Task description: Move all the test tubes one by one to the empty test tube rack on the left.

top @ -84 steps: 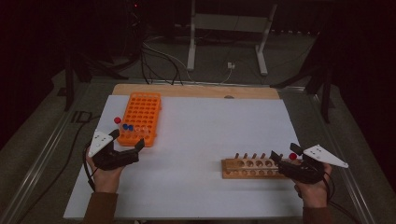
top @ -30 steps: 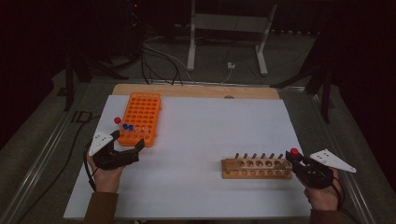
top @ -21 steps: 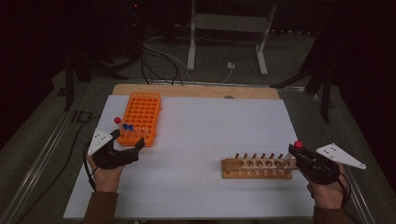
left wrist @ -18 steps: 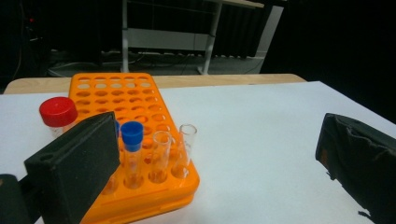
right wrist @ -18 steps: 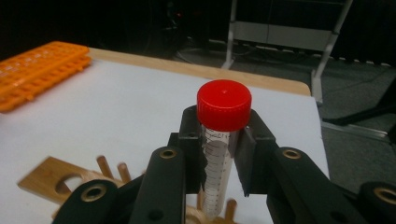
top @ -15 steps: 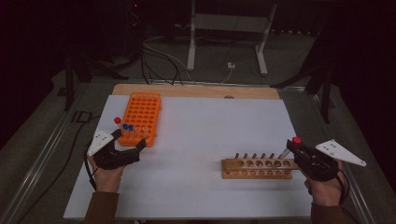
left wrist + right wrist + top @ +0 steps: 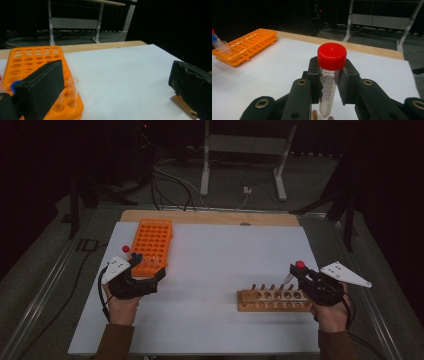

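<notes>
Tube [image 7: 329, 85] upright, red cap [image 7: 331, 55] up, clamped in right claw [image 7: 329, 86], left claw [image 7: 148, 272] wide open.

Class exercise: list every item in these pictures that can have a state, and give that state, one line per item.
Right gripper: shut on the red-capped tube.
Red-capped tube: capped, upright, lifted above the wooden rack.
Wooden rack: flat on the table, visible holes empty.
Left gripper: open, jaws beside the orange rack's near end.
Orange rack: mostly empty; a few tubes at its near end.
</notes>
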### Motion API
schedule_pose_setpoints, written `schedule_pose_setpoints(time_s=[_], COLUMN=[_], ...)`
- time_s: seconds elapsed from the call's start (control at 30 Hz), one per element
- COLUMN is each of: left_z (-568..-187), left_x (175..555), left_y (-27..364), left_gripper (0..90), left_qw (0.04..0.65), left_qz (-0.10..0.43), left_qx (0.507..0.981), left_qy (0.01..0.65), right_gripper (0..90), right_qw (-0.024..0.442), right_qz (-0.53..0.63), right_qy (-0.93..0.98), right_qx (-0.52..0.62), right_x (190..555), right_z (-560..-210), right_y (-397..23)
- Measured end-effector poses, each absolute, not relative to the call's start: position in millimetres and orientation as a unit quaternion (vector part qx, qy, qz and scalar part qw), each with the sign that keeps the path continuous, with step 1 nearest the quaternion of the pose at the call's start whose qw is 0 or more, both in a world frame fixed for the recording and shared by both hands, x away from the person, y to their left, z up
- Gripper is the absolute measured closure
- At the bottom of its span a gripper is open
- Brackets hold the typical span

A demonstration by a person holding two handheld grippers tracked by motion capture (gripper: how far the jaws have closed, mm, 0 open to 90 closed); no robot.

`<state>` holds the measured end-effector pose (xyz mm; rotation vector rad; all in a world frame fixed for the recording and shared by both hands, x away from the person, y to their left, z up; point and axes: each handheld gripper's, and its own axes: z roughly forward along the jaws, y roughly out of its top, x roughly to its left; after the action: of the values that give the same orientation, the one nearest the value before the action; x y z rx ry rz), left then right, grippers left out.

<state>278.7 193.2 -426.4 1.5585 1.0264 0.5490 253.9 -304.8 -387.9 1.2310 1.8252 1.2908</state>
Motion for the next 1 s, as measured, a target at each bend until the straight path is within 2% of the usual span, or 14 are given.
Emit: schedule_pose_setpoints(time_s=[0.23, 0.5, 1.0], left_z=[-423, -418, -424], left_x=[282, 288, 293], left_y=[183, 172, 122], left_gripper=[1.1, 1.1, 3.4], left_qw=[0.587, 0.585, 0.572], left_qz=[0.221, 0.216, 0.207], left_qx=[0.654, 0.657, 0.689], left_qy=[0.423, 0.424, 0.393], right_gripper=[73.9, 73.8, 73.7], right_qw=[0.27, 0.247, 0.227], right_qz=[0.496, 0.507, 0.508], right_qy=[0.693, 0.701, 0.72], right_qx=[0.449, 0.437, 0.413], right_x=[262, 271, 275], right_z=[-388, -390, -397], right_y=[-285, -265, -235])
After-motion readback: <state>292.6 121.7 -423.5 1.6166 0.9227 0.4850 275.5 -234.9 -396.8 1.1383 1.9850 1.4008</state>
